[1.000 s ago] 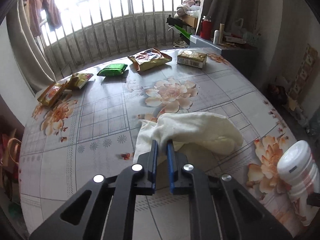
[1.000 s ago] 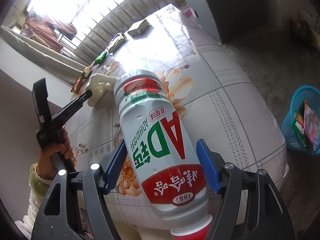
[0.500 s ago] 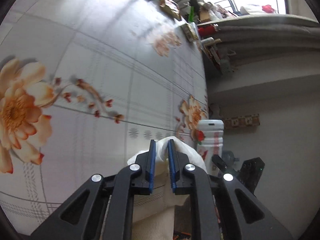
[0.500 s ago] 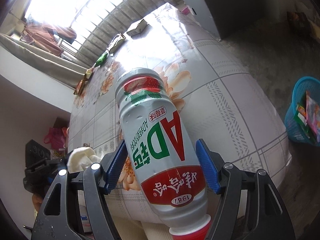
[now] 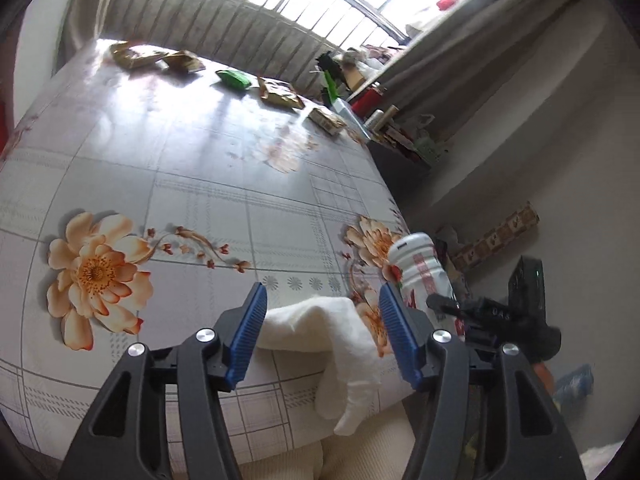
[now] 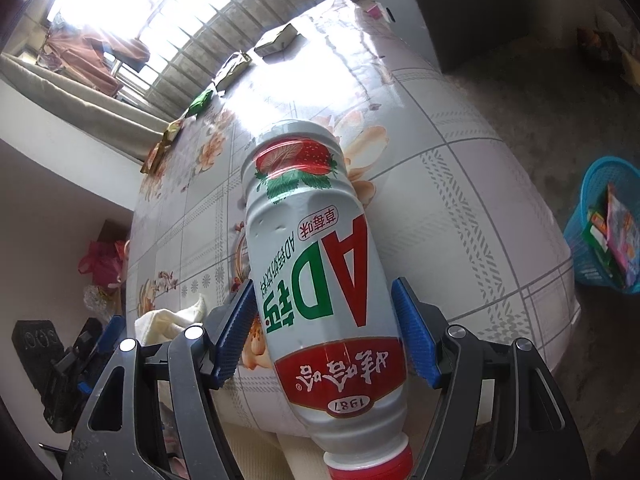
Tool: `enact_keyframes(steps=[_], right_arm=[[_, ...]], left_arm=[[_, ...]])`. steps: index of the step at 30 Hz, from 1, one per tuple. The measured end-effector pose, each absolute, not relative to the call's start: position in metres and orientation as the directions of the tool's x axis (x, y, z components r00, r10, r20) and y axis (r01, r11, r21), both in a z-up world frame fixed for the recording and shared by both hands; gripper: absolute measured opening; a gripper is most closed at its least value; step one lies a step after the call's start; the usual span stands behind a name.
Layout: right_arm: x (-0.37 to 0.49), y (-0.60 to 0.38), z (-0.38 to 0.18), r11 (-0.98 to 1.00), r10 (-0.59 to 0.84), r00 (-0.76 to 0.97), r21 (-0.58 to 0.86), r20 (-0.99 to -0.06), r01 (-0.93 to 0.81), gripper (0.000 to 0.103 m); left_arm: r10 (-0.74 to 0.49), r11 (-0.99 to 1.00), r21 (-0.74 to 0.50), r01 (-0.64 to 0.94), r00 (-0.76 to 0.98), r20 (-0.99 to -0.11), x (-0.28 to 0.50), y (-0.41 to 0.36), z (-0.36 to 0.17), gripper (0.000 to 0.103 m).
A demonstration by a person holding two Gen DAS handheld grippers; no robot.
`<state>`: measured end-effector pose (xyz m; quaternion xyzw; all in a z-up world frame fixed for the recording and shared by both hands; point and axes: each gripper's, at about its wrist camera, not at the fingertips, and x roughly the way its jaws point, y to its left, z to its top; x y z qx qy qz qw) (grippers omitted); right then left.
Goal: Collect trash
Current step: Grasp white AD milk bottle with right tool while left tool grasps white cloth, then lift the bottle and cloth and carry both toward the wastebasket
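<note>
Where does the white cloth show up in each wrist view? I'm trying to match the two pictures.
Left wrist view: the white cloth lies at the table's near edge, low centre, between the open left gripper fingers, one end hanging over the edge.
Right wrist view: cloth at lower left, beside the gripped bottle.
Shared landmark: the green packet, and, at the table's far side.
</note>
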<state>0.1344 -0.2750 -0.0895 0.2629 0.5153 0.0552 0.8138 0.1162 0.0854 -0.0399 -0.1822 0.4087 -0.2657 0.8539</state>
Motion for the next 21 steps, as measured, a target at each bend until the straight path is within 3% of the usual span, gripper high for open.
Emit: enact_keyframes(steps=[3, 7, 15, 21], right_arm=[[0.137, -0.272, -0.087, 0.872, 0.356, 0.445, 0.463, -0.822, 0.157, 0.065], [0.139, -0.272, -0.083, 0.884, 0.352, 0.424, 0.446, -0.834, 0.142, 0.065], [0.141, -0.272, -0.083, 0.889, 0.36, 0.409, 0.441, -0.839, 0.123, 0.065], [0.142, -0.269, -0.088, 0.888, 0.363, 0.4, 0.443, -0.842, 0.127, 0.063]], left_arm=[[-0.543, 0.836, -0.366, 0.407, 0.525, -0.656, 0.101, 0.054, -0.045, 0.067], [-0.402, 0.881, -0.144, 0.45, 0.554, -0.729, 0.102, 0.027, -0.065, 0.068], [-0.345, 0.893, -0.079, 0.444, 0.562, -0.752, 0.119, 0.023, -0.085, 0.068], [-0.27, 0.908, -0.001, 0.42, 0.581, -0.768, 0.123, 0.015, -0.089, 0.047]])
